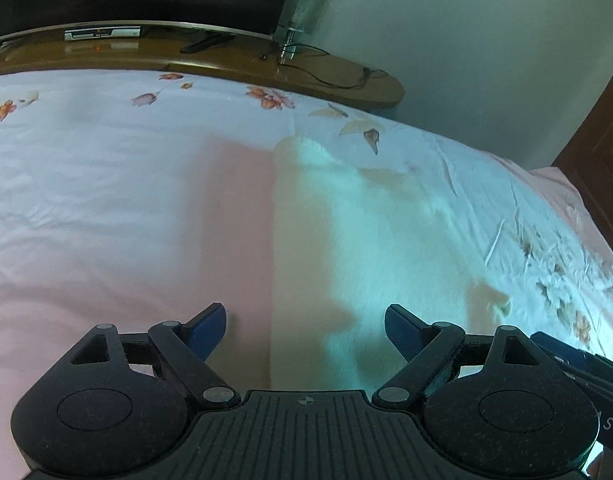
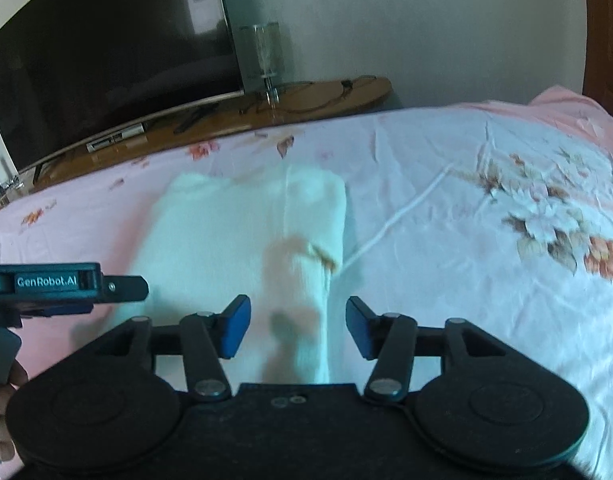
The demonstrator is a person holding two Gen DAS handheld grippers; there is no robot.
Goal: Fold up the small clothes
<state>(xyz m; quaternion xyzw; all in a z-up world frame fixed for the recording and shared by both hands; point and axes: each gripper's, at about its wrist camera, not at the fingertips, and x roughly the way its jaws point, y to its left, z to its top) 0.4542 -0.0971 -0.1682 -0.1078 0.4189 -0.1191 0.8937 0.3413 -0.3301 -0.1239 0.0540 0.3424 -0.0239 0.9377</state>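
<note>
Since one pale garment (image 2: 234, 232) lies flat on the floral sheet (image 2: 466, 240) with its right side turned over along a lengthwise crease, the fold looks partly done, though blur hides its edges. Both grippers, left (image 1: 305, 332) and right (image 2: 298, 328), hover over its near end, jaws apart, gripping nothing. At least one more fold probably remains.
</note>
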